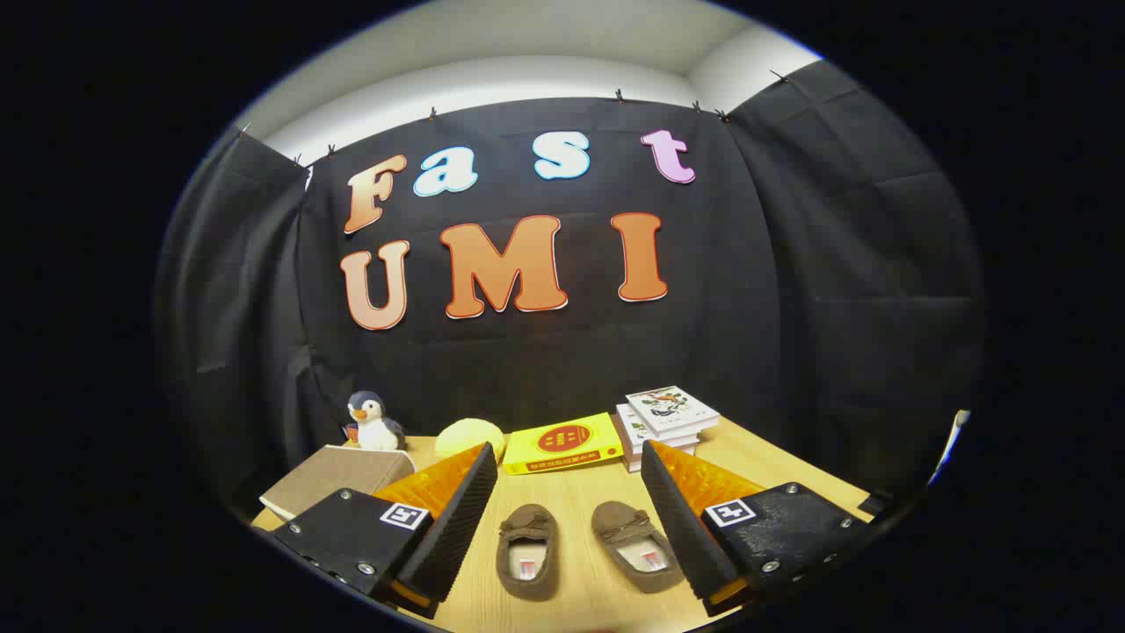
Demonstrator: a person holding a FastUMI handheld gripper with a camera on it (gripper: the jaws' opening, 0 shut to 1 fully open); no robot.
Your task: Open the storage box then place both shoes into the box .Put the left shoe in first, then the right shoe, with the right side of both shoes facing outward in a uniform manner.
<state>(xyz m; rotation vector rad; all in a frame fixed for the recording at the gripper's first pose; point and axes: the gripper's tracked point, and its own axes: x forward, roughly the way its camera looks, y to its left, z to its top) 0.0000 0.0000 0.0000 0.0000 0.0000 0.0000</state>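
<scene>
Gripper view: the gripper [567, 519] hangs above a pale wooden table [571, 607], its two fingers spread wide with nothing between them touched or held. Two brown suede moccasin slippers with small bows lie on the table in the gap between the fingers, low and just ahead of the tips. The left-hand slipper [527, 551] points nearly straight away, toe far, heel near; the right-hand slipper [637, 545] lies slightly slanted, toe far and leaning left, heel near and toward the right finger. The two are close together but apart, openings up, a label patch showing inside each. Which is the left shoe and which the right I cannot tell for sure from here. Their long axes run near-to-far, roughly along the fingers, so a grasp across a slipper's width looks to need little turning. To the left, beside the left finger, sits a flat grey-brown fabric-covered box [338, 479] with its lid down; I take it for the storage box, still unopened, so opening it is the step in hand, and it lies left of and a little beyond the gripper. Count: two slippers, one box, one small plush penguin [373, 422] behind the box, one pale yellow rounded object [470, 437], one yellow book [564, 444] lying flat, one stack of white books [668, 418] far right; how many are in the stack I cannot tell.
</scene>
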